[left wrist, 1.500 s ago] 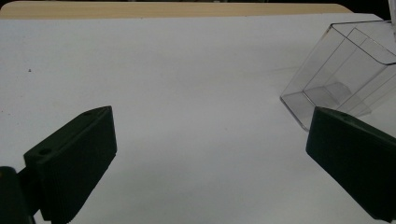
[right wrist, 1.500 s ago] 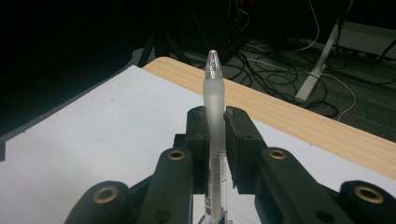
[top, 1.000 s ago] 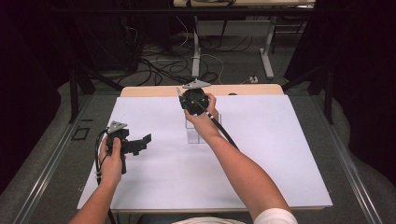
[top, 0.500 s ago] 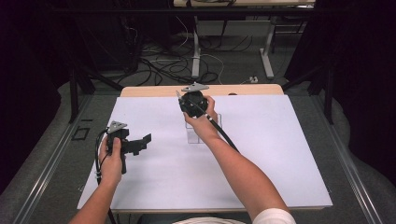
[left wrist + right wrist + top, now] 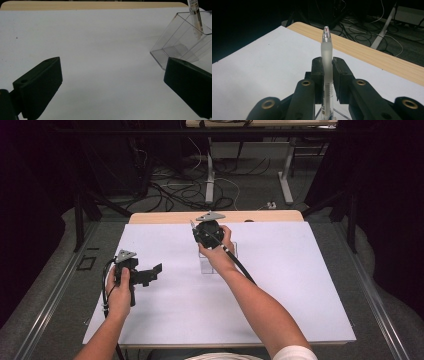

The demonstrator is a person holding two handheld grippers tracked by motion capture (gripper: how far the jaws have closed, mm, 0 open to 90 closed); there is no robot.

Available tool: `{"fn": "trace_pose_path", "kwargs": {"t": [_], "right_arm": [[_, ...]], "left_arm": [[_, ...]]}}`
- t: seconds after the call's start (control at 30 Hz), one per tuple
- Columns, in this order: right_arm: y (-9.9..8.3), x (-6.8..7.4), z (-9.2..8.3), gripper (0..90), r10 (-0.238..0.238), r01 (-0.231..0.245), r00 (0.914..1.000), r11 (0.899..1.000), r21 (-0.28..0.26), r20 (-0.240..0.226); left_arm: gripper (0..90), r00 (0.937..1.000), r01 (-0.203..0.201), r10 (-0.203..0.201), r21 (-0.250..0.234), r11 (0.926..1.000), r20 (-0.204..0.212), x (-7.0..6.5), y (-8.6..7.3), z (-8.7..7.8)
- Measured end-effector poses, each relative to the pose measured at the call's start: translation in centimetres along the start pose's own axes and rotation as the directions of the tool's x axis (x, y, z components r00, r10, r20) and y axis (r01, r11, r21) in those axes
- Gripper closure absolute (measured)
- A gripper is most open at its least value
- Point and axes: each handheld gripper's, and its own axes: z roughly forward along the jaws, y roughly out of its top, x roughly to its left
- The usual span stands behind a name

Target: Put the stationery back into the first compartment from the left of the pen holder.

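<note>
A clear plastic pen [image 5: 327,52] stands upright between the jaws of my right gripper [image 5: 327,67], which is shut on its barrel. In the high view the right gripper [image 5: 206,233] hovers over a clear square container [image 5: 224,262] near the middle back of the white table sheet, with the pen's end [image 5: 191,224] poking out beside it. The left gripper view shows the pen's [image 5: 196,18] lower part reaching down into the container [image 5: 175,47]. My left gripper [image 5: 112,85] is open with nothing between its jaws. It rests low at the left side [image 5: 150,274].
A white sheet [image 5: 300,285] covers the table, with a strip of bare wood [image 5: 260,216] along the far edge. Beyond the table are floor cables and desk legs [image 5: 210,180]. The person's forearms come in from the bottom.
</note>
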Motion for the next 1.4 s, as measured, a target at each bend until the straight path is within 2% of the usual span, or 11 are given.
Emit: {"fn": "trace_pose_path", "kwargs": {"t": [0.1,0.3,0.4,0.7,0.77,0.87,1.07,1.2,1.4], "right_arm": [[-0.1,-0.1,-0.1,77.0,0.006,-0.006,1.0,1.0,0.008,0.0],[-0.3,-0.1,-0.5,58.3,0.031,-0.031,0.999,1.0,0.003,-0.031],[-0.3,-0.2,-0.8,52.8,0.033,-0.033,0.999,0.999,-0.004,-0.03],[-0.8,-0.3,-1.8,37.7,0.008,-0.008,0.9997,1.0,0.016,-0.022],[-1.0,-0.3,-2.1,33.9,-0.015,0.015,0.9999,1.0,0.022,-0.006],[-1.2,-0.3,-2.6,28.7,-0.01,0.01,0.9999,0.999,0.03,-0.011],[-1.8,-0.8,-3.7,20.6,-0.005,0.006,0.9995,0.999,0.046,-0.031],[-2.2,-1.0,-4.8,16.5,-0.019,0.02,0.9996,0.998,0.053,-0.02],[-3.0,-1.6,-6.5,15.1,-0.044,0.043,0.9989,0.997,0.067,0.014]], "left_arm": [[1.6,1.0,-0.001,0.001,0.002,1.0,-0.001,0.0,0.0,0.0],[1.6,1.0,-0.001,0.001,0.002,1.0,-0.002,0.0,0.0,0.0],[1.6,1.0,0.0,0.0,0.003,1.0,-0.002,0.0,0.0,0.1],[1.6,1.0,-0.001,0.001,0.002,1.0,-0.001,-0.1,0.0,0.0],[1.6,1.0,-0.002,0.002,0.0,1.0,-0.002,-0.1,0.0,0.1],[1.6,1.0,-0.001,0.001,-0.002,1.0,-0.003,-0.1,0.0,0.1],[1.6,1.0,-0.003,0.003,0.0,1.0,-0.004,-0.1,0.0,0.1],[1.6,1.0,-0.003,0.003,0.001,1.0,-0.005,-0.1,0.0,0.1],[1.6,1.0,-0.002,0.002,0.003,1.0,-0.006,-0.1,-0.1,0.1]]}}
